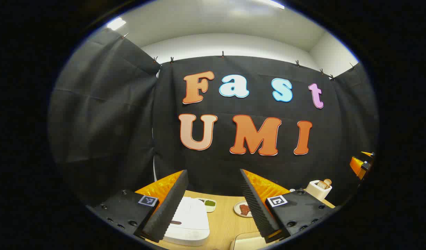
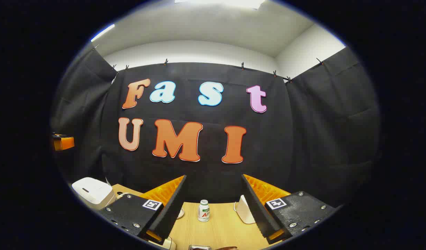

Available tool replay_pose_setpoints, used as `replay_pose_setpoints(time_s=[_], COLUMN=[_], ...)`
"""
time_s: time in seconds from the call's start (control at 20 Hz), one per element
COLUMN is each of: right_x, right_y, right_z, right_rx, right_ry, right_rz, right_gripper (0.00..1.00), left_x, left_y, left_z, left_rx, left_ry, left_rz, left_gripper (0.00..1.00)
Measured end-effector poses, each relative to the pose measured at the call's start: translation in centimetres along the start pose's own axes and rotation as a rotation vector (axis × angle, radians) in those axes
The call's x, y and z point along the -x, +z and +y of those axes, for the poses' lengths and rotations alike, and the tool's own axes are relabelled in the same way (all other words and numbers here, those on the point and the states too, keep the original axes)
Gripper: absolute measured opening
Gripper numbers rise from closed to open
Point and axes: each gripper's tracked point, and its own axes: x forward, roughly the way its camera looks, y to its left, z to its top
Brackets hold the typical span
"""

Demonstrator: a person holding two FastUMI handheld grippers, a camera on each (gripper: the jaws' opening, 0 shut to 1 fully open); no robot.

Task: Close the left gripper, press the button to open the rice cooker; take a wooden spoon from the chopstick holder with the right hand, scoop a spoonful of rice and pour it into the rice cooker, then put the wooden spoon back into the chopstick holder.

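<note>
The white rice cooker point(image 1: 188, 222) sits on the wooden table point(image 1: 226, 222) with its lid down, just below and ahead of my left gripper point(image 1: 213, 172), which is open and holds nothing. In the right gripper view the cooker point(image 2: 91, 191) lies far to the left. A white chopstick holder point(image 1: 318, 189) with wooden utensils sticking out stands at the back right of the table. My right gripper point(image 2: 214, 176) is open and holds nothing, raised above the table. Both grippers point at the booth's wall.
A small dish of green grains point(image 1: 209, 204) and a plate with a brown item point(image 1: 243, 209) lie behind the cooker. A small white bottle point(image 2: 203, 210) and a white container point(image 2: 244, 210) stand ahead of my right gripper. The other gripper point(image 1: 364, 163) shows at the right edge.
</note>
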Motion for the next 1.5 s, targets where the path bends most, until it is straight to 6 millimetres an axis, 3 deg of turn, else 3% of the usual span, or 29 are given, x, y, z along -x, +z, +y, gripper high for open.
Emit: replay_pose_setpoints(time_s=[0.35, 0.45, 1.15, 1.5], right_x=[0.6, 0.4, 0.2, 0.4], right_y=[0.2, 0.0, -0.5, -0.9], right_z=[1.7, 1.6, 0.6, 1.3], right_rx=[0.003, 0.002, 0.005, -0.001], right_ry=[0.011, 0.010, 0.008, 0.017], right_rz=[0.009, 0.018, 0.026, 0.032], right_gripper=[0.96, 0.93, 0.93, 0.93], left_x=[-0.1, 0.3, 0.8, 0.8], left_y=[-0.8, -1.4, 0.0, 2.7], left_z=[0.6, 0.5, -0.5, 3.0], left_rx=[-0.004, -0.003, -0.031, -0.019], left_ry=[-0.004, 0.000, 0.000, 0.059], left_rz=[0.009, 0.028, -0.015, -0.070], left_gripper=[0.99, 0.98, 0.99, 0.98])
